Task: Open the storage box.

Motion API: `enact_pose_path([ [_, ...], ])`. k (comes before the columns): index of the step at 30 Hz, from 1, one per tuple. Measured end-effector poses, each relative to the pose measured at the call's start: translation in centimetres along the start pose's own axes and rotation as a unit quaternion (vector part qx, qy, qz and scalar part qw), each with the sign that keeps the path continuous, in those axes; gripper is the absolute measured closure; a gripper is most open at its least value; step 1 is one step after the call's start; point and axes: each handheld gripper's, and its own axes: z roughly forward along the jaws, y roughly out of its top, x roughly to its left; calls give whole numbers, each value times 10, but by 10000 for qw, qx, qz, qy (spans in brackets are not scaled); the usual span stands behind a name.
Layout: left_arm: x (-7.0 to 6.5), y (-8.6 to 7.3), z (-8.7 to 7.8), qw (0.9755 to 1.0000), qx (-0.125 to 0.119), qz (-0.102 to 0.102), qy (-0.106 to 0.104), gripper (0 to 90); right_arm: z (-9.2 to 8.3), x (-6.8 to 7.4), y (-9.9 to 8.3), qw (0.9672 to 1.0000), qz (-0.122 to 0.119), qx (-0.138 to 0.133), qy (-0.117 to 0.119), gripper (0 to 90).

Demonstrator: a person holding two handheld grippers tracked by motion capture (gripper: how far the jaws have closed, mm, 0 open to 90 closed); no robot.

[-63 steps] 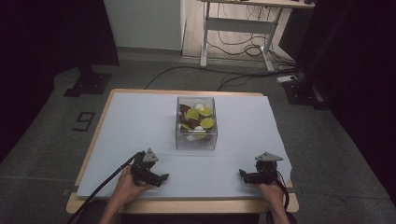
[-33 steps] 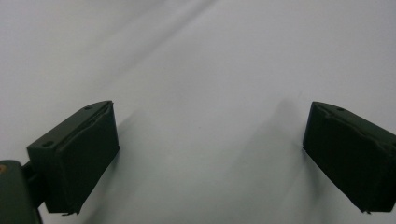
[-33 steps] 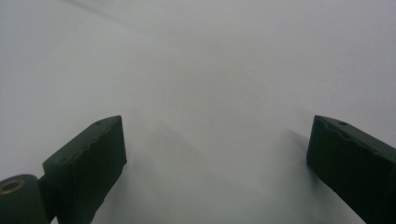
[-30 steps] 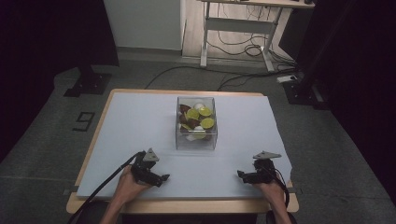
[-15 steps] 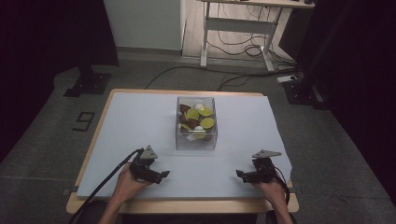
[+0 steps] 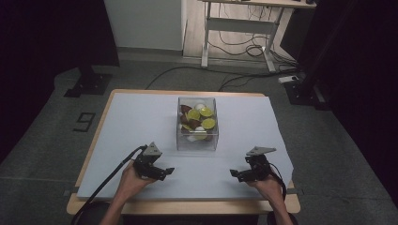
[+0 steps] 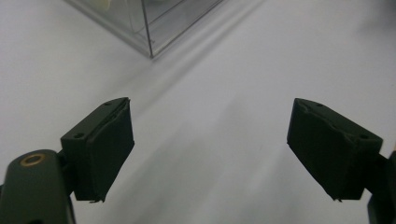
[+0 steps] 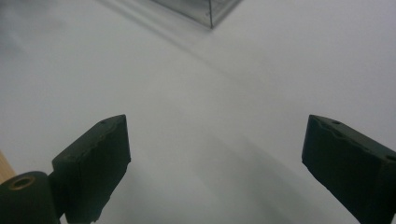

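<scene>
Box [image 6: 197,124] of fruit slices stands ahead; left tongs [image 6: 165,171] and right tongs [image 6: 235,174] gape empty.

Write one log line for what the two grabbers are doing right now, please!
left gripper: open, empty, jaws just closing a little | right gripper: open, empty | clear box: centre of table, holds round pieces, untouched

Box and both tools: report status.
Left tool open, empty, jaws just been closing a little. Right tool open, empty. Clear box of capsules mid-table, untouched. Nothing on the mat between.
</scene>
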Motion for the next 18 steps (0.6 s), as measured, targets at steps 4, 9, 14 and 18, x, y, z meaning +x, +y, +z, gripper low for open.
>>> enact_pose_path([
  [4,-2,6,1,10000,-41,29,-33,145,0,4,7,9999,-15,-113,96,103],
  [9,-5,13,5,9999,-51,83,-69,151,2,6,15,9998,-94,-153,96,133],
  [14,-5,21,8,9998,-117,93,-101,162,7,9,21,9998,-147,-67,111,156],
  [18,-5,27,10,9997,-157,108,-136,182,10,10,26,9997,-163,-40,151,183],
])
